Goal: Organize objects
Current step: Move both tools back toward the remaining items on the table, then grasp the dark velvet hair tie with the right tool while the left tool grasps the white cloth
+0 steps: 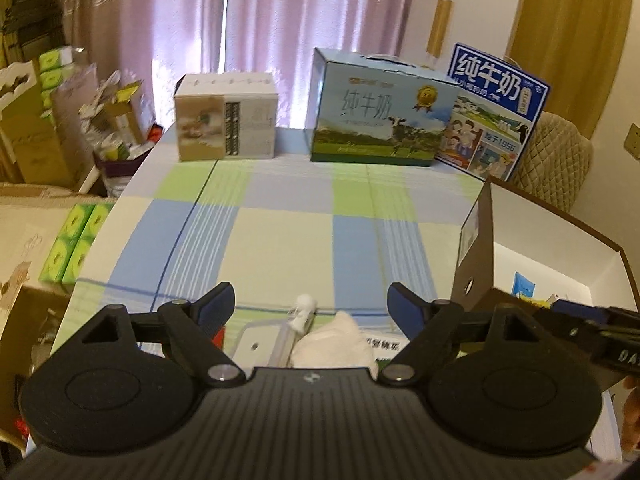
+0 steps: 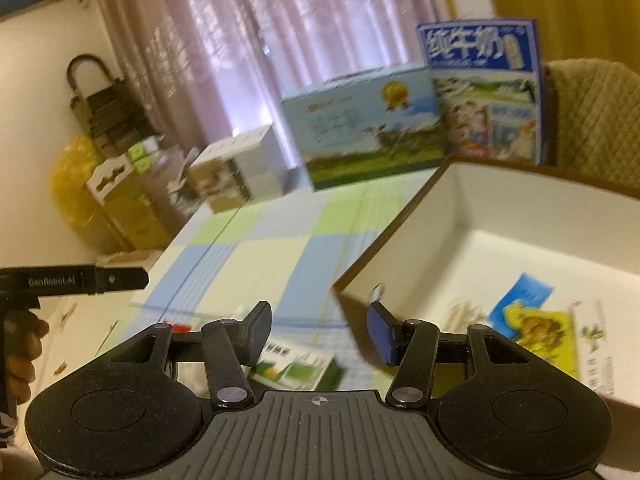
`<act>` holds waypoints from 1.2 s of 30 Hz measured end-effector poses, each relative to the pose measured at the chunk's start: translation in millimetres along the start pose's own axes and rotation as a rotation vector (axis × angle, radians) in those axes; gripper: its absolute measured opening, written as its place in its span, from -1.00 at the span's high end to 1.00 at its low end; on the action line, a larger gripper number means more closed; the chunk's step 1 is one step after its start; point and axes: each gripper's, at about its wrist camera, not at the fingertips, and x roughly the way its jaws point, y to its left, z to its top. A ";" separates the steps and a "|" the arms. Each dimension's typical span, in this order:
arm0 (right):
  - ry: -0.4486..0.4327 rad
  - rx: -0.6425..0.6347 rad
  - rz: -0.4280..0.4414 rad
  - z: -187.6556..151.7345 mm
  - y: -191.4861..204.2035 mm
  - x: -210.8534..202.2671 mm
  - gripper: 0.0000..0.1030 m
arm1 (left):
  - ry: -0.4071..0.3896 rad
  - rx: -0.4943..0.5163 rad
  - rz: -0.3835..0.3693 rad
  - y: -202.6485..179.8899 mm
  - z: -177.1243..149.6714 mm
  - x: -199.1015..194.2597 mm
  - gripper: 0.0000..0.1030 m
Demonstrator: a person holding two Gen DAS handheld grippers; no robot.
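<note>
Looking along the left hand-held gripper (image 1: 310,304), its two blue-padded fingers stand wide apart with nothing between them. Low in the middle of the frame, just behind the gap, lie a small white tube (image 1: 303,312) and a crumpled white tissue (image 1: 340,340) on the checked bench (image 1: 280,232); the tube's long axis runs away from the camera, roughly in line with the fingers. The open cardboard box (image 1: 476,248) fills the right edge, with packets inside. Milk cartons (image 1: 380,116) stand along the upper middle.

From the right wrist view, which is motion-blurred, the right hand-held gripper (image 2: 318,336) also has its fingers apart and empty. A green-and-white packet (image 2: 296,364) lies on the bench directly below the gap, bottom centre. The box (image 2: 400,216) sits to the right, a yellow-and-blue packet (image 2: 532,324) on its floor. I judge the right one better placed for the packet, the left for the tube.
</note>
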 end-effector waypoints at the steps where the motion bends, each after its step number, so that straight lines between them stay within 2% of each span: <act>1: 0.012 -0.007 0.007 -2.9 2.2 2.9 0.02 | 0.004 -0.002 0.005 2.5 -3.1 -1.1 -0.57; 12: 0.122 -0.049 0.031 -27.4 18.4 28.5 0.02 | 0.062 -0.095 0.071 43.0 -29.8 -6.6 -0.57; 17: 0.189 -0.055 0.048 -36.2 25.1 43.6 0.02 | 0.090 -0.065 0.127 47.3 -39.2 0.1 -0.57; 24: 0.284 -0.148 0.062 -60.5 48.4 69.8 -0.01 | 0.138 -0.033 0.106 45.1 -47.1 12.5 -0.58; 36: 0.353 -0.247 0.052 -83.6 71.5 106.8 -0.05 | 0.177 -0.008 0.095 45.2 -50.9 24.4 -0.60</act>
